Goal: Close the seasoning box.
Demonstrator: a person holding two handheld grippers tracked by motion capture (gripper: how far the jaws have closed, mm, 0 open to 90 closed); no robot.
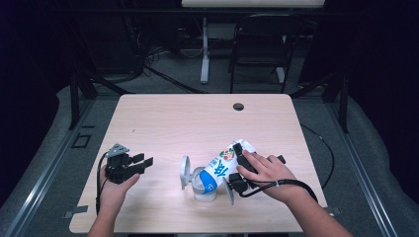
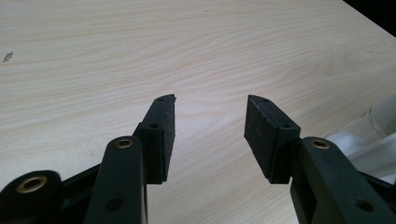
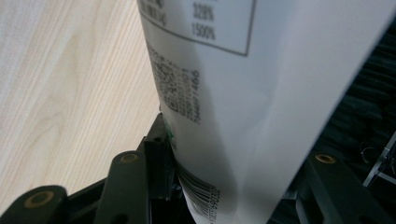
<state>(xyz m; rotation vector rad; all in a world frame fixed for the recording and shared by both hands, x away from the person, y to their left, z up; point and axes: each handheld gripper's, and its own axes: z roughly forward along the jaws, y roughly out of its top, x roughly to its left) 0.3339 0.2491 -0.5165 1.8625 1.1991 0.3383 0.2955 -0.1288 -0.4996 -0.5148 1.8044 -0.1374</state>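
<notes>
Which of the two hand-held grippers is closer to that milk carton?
The right hand-held gripper: its jaws are clamped on the carton, tilted over a clear cup. The left hand-held gripper sits open, well off to the carton's left.

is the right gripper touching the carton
Touching. The right gripper view has the carton between the right gripper jaws, the left pad pressed against its printed side.
</notes>
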